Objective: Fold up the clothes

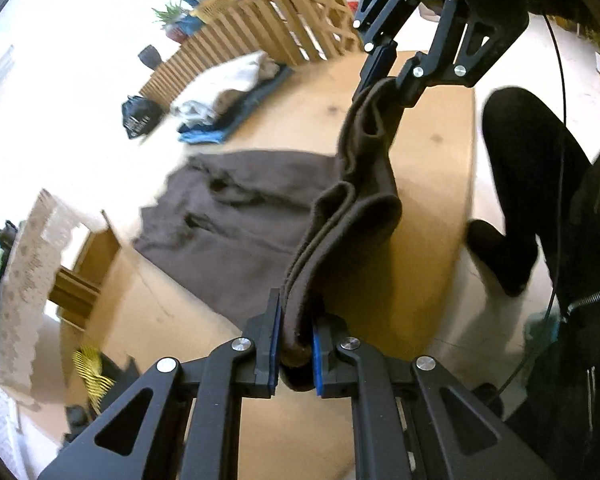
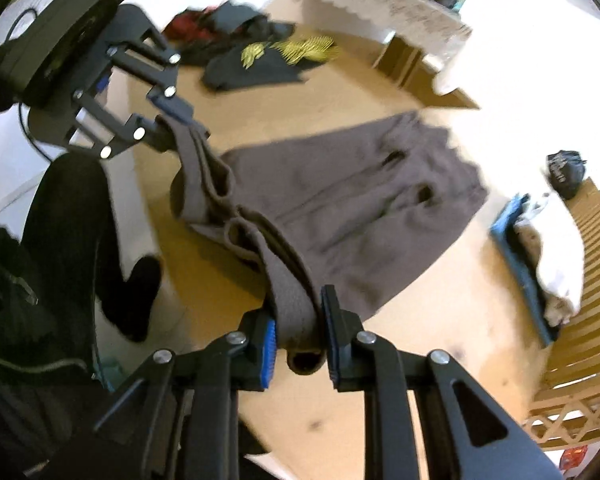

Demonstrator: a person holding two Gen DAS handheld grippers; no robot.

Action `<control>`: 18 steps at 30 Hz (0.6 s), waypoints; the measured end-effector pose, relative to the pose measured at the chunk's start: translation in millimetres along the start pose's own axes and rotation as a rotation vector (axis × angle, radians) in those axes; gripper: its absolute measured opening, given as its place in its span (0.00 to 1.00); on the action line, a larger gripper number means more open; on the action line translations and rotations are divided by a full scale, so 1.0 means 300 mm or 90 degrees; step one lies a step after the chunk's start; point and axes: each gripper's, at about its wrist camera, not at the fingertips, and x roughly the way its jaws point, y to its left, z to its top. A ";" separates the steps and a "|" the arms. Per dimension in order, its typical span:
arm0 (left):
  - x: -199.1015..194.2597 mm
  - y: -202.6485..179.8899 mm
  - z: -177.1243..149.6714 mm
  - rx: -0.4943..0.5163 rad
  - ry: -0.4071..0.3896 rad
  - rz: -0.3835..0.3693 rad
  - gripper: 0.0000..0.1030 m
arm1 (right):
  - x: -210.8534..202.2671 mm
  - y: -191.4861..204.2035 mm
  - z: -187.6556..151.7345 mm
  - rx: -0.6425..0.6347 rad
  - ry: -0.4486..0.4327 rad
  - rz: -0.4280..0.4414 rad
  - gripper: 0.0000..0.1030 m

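Note:
A brown garment (image 1: 236,216) lies partly spread on the wooden table (image 1: 432,152), with its near edge lifted. My left gripper (image 1: 294,344) is shut on one end of that thick edge. My right gripper (image 1: 392,84) is shut on the other end, higher up across from it. In the right wrist view the right gripper (image 2: 298,328) grips the bunched brown edge, the garment (image 2: 360,200) spreads beyond it, and the left gripper (image 2: 172,124) holds the far end at upper left. The edge sags in folds between both grippers.
A pile of clothes (image 1: 224,96) lies at the table's far side by a slatted wooden rack (image 1: 268,28). A dark garment with yellow print (image 2: 268,60) lies on the table. A black bag (image 1: 140,116) sits on the floor. The person's dark legs (image 1: 516,184) stand at the table edge.

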 end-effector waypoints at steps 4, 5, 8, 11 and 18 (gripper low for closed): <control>-0.004 0.125 0.078 0.003 -0.033 0.030 0.11 | -0.016 -0.132 0.085 0.026 -0.029 -0.020 0.18; 0.009 0.165 0.097 -0.003 -0.037 0.031 0.11 | -0.010 -0.172 0.104 0.037 -0.032 -0.019 0.18; 0.080 0.295 0.148 -0.026 -0.036 0.028 0.11 | 0.041 -0.296 0.152 0.078 -0.032 -0.012 0.18; 0.168 0.373 0.163 -0.041 -0.019 0.006 0.11 | 0.135 -0.406 0.184 0.120 -0.013 0.018 0.18; 0.487 0.478 0.112 -0.088 0.065 -0.109 0.11 | 0.446 -0.549 0.180 0.173 0.074 0.086 0.18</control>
